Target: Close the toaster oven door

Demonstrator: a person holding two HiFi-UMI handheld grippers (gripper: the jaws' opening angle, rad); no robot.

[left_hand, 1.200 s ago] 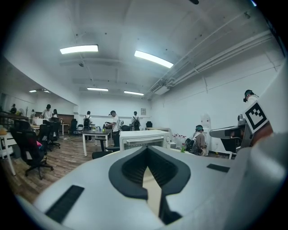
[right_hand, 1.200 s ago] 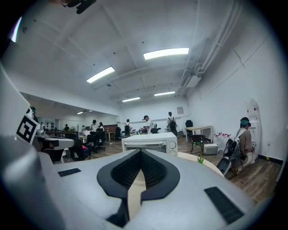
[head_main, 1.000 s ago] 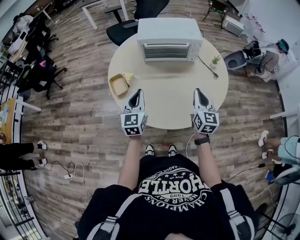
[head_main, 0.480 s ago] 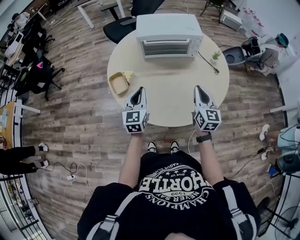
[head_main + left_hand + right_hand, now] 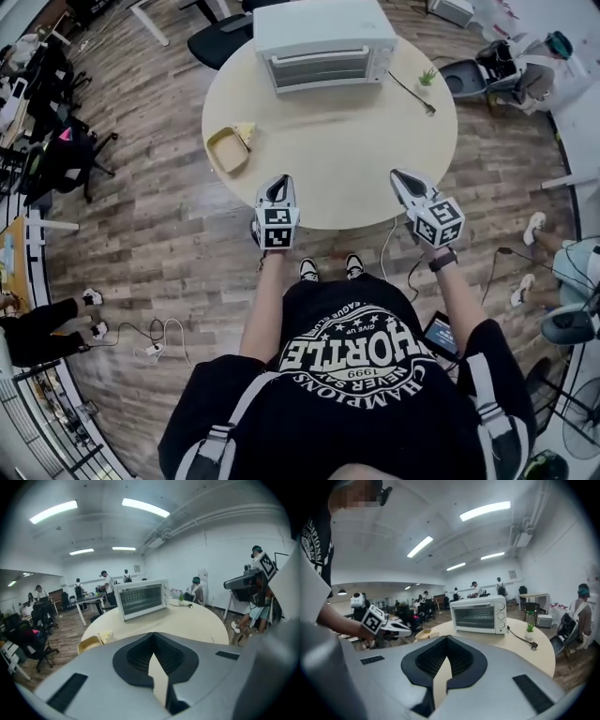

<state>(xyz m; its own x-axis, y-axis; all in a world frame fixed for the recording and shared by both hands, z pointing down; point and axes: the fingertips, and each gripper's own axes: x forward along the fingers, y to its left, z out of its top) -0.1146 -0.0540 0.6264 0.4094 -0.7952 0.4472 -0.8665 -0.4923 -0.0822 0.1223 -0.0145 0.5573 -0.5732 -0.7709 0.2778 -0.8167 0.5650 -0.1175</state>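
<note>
The white toaster oven (image 5: 323, 42) stands at the far side of the round table (image 5: 337, 141), its glass door upright and closed against the front. The left gripper view has the oven (image 5: 142, 599) straight ahead and the right gripper view (image 5: 480, 614) shows its knobs on the right. My left gripper (image 5: 276, 182) hangs at the table's near edge, shut and empty. My right gripper (image 5: 399, 175) sits at the near right edge, also shut with nothing in it. Both are far from the oven. Their jaws (image 5: 152, 635) (image 5: 446, 638) meet at the tip.
A yellow dish (image 5: 228, 150) with a pale piece of food beside it lies on the table's left. A small potted plant (image 5: 427, 77) and the oven's black cord (image 5: 412, 94) are at the right. Office chairs (image 5: 216, 42), desks and seated people surround the table.
Both grippers have dropped lower and drawn back to the table's near edge, the right one tilting outward. The oven door stays closed throughout.
</note>
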